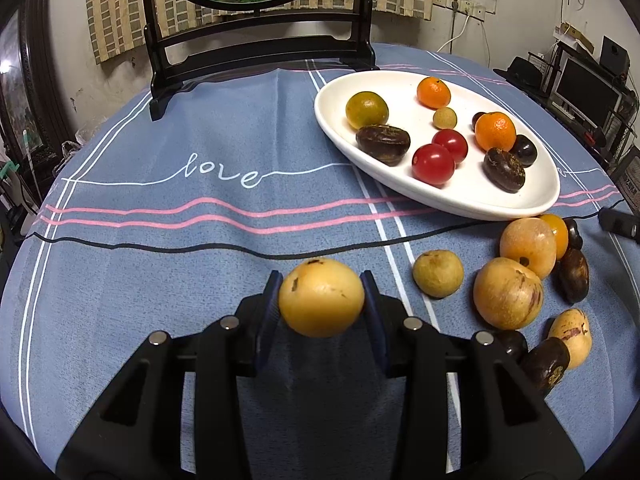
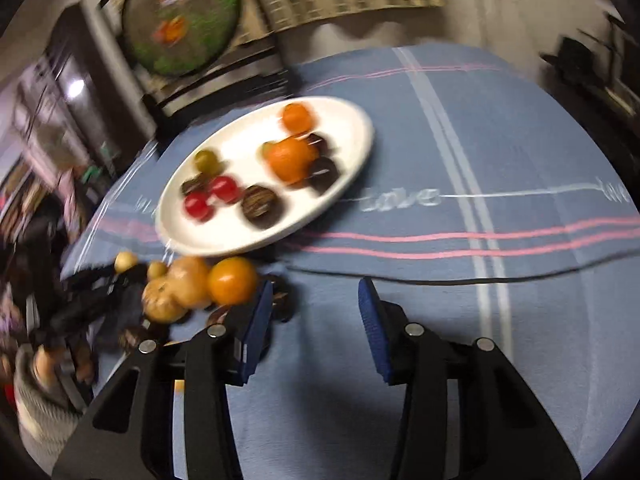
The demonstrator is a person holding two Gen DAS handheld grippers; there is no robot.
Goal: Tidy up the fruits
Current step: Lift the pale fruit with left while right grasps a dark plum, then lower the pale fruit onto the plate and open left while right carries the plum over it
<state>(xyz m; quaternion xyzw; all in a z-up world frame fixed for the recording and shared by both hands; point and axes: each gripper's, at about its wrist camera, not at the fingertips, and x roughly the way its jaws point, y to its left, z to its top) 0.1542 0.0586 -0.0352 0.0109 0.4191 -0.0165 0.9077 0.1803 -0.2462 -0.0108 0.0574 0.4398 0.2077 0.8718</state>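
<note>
The left wrist view is sharp and shows the left gripper [image 1: 322,298] clenched on a yellow-orange fruit [image 1: 321,297], round with small dark blemishes, held above the blue tablecloth [image 1: 168,280]. The right wrist view is blurred; there the right gripper [image 2: 316,308] stands released, nothing between its blue pads [image 2: 372,324], over bare cloth.

The white oval plate [image 1: 472,200] carries two cherry tomatoes [image 1: 433,164], mandarins [image 1: 495,126] and dark fruits [image 1: 383,140]. Loose fruits [image 1: 508,292] cluster just beside the plate's near rim. A black cable [image 1: 160,246] crosses the tabletop. Wide open cloth lies left of the plate, bounded behind by a dark wooden stand [image 1: 256,48].
</note>
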